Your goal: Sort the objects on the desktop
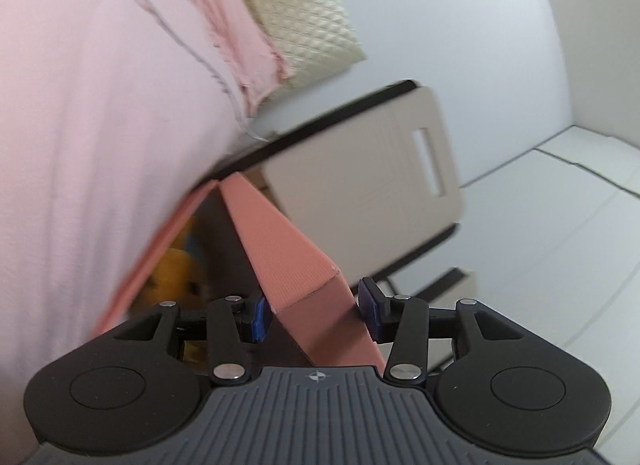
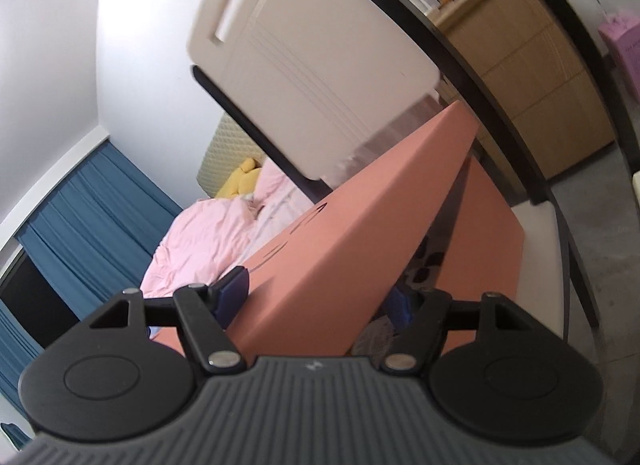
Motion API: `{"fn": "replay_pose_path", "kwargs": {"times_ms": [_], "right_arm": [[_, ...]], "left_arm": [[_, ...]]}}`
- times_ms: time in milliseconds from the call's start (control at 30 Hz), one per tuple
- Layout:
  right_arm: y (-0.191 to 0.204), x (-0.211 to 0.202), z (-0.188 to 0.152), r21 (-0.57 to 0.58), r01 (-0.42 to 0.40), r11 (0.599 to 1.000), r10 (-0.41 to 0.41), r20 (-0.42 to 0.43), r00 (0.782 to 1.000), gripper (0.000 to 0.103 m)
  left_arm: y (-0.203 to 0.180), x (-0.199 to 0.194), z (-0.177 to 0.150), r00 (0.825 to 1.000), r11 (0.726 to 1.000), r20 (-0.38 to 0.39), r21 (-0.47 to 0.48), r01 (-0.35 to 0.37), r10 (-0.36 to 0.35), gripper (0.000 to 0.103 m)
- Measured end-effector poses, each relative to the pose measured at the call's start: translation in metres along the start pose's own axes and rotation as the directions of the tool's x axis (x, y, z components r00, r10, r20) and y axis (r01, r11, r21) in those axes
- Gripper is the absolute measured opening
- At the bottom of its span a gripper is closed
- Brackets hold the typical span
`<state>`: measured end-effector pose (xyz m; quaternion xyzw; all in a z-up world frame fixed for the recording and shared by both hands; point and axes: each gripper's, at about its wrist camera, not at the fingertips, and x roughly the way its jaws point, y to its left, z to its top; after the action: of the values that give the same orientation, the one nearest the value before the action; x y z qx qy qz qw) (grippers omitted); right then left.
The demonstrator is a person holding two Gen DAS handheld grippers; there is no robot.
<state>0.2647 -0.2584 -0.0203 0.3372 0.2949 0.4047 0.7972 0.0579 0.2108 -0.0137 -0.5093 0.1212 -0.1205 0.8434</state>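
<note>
Bedroom, pink bedding left, beige chair back beyond, left gripper jaws clamped on one wall of the salmon storage box, right gripper jaws clamped on its opposite wall, wooden dresser far right.

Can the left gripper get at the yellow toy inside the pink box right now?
Probably not: the left gripper straddles the pink box wall, and the yellow toy sits inside, beyond it.
</note>
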Motion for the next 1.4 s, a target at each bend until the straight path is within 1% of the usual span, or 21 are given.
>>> {"fn": "replay_pose_path", "kwargs": {"times_ms": [100, 133, 200, 300, 367, 433, 567, 667, 733, 800, 867, 1000, 1033, 1067, 1100, 1133, 1167, 1233, 1300, 1333, 1400], "right_arm": [[-0.015, 0.013, -0.009, 0.014, -0.005, 1.000, 0.005, -0.006, 1.000, 0.071], [-0.019, 0.016, -0.013, 0.025, -0.007, 1.000, 0.007, -0.010, 1.000, 0.071], [-0.023, 0.019, -0.018, 0.066, -0.021, 0.998, 0.020, 0.013, 1.000, 0.070], [-0.022, 0.020, -0.019, 0.060, -0.025, 0.998, 0.024, 0.013, 1.000, 0.070], [-0.022, 0.020, -0.022, 0.072, -0.034, 0.997, 0.032, 0.029, 0.999, 0.070], [-0.024, 0.015, -0.028, 0.089, -0.042, 0.995, 0.039, 0.041, 0.998, 0.071], [-0.018, 0.011, -0.035, 0.098, -0.043, 0.994, 0.040, 0.038, 0.999, 0.071], [-0.013, 0.005, -0.042, 0.084, -0.042, 0.996, 0.039, 0.040, 0.998, 0.072], [-0.009, 0.001, -0.044, 0.069, -0.042, 0.997, 0.039, 0.043, 0.998, 0.077], [-0.007, -0.002, -0.046, 0.059, -0.051, 0.997, 0.048, 0.046, 0.998, 0.082], [-0.006, -0.007, -0.047, 0.065, -0.049, 0.997, 0.046, 0.051, 0.998, 0.084], [-0.007, -0.015, -0.047, 0.070, -0.056, 0.996, 0.052, 0.051, 0.997, 0.085], [-0.007, -0.017, -0.047, 0.076, -0.052, 0.996, 0.048, 0.051, 0.998, 0.085], [-0.007, -0.019, -0.047, 0.085, -0.042, 0.995, 0.038, 0.051, 0.998, 0.088], [-0.006, -0.022, -0.047, 0.087, -0.022, 0.996, 0.017, 0.056, 0.998, 0.096], [-0.006, -0.024, -0.048, 0.084, -0.014, 0.996, 0.008, 0.063, 0.998, 0.096], [-0.007, -0.025, -0.049, 0.087, -0.010, 0.996, 0.005, 0.057, 0.998, 0.096], [-0.009, -0.026, -0.050, 0.093, -0.002, 0.996, -0.002, 0.046, 0.999, 0.096], [-0.007, -0.029, -0.053, 0.093, 0.021, 0.995, -0.026, 0.057, 0.998, 0.096], [-0.004, -0.032, -0.055, 0.089, 0.043, 0.995, -0.049, 0.074, 0.996, 0.096], [0.005, -0.039, -0.060, 0.084, 0.077, 0.993, -0.086, 0.111, 0.990, 0.095]], "left_arm": [[0.003, 0.002, 0.002, 0.999, 0.998, 0.020, 0.028, -0.051, 0.050, 0.050], [0.002, 0.001, 0.001, 0.998, 0.997, 0.029, 0.042, -0.057, 0.056, 0.052], [0.000, 0.000, 0.000, 0.997, 0.995, 0.045, 0.071, -0.071, 0.068, 0.054], [-0.003, -0.002, -0.002, 0.994, 0.989, 0.071, 0.114, -0.092, 0.084, 0.059], [-0.005, -0.010, -0.007, 0.993, 0.989, 0.104, 0.129, -0.067, 0.054, 0.072], [-0.007, -0.017, -0.013, 0.990, 0.989, 0.139, 0.142, -0.048, 0.028, 0.078], [-0.006, -0.028, -0.017, 0.983, 0.992, 0.181, 0.119, -0.028, 0.006, 0.078], [-0.007, -0.033, -0.020, 0.979, 0.995, 0.203, 0.098, -0.027, 0.006, 0.078], [-0.011, -0.038, -0.024, 0.974, 0.994, 0.225, 0.096, -0.041, 0.019, 0.078], [-0.010, -0.044, -0.025, 0.970, 0.997, 0.243, 0.074, -0.033, 0.014, 0.078], [-0.008, -0.049, -0.025, 0.966, 0.999, 0.258, 0.047, -0.020, 0.008, 0.078], [-0.015, -0.055, -0.028, 0.960, 0.995, 0.277, 0.079, -0.065, 0.041, 0.078], [-0.019, -0.060, -0.031, 0.950, 0.991, 0.306, 0.094, -0.093, 0.060, 0.078], [-0.024, -0.067, -0.033, 0.935, 0.986, 0.345, 0.108, -0.126, 0.082, 0.078], [-0.030, -0.071, -0.035, 0.919, 0.979, 0.384, 0.135, -0.155, 0.093, 0.079], [-0.034, -0.073, -0.037, 0.903, 0.968, 0.419, 0.168, -0.185, 0.099, 0.083], [-0.037, -0.071, -0.038, 0.897, 0.960, 0.428, 0.190, -0.205, 0.106, 0.085], [-0.038, -0.063, -0.039, 0.896, 0.945, 0.427, 0.229, -0.234, 0.119, 0.085], [-0.042, -0.052, -0.044, 0.893, 0.909, 0.430, 0.308, -0.280, 0.130, 0.085], [-0.044, -0.045, -0.045, 0.897, 0.890, 0.420, 0.343, -0.300, 0.141, 0.085], [-0.047, -0.037, -0.046, 0.894, 0.871, 0.420, 0.367, -0.327, 0.158, 0.085]]}}
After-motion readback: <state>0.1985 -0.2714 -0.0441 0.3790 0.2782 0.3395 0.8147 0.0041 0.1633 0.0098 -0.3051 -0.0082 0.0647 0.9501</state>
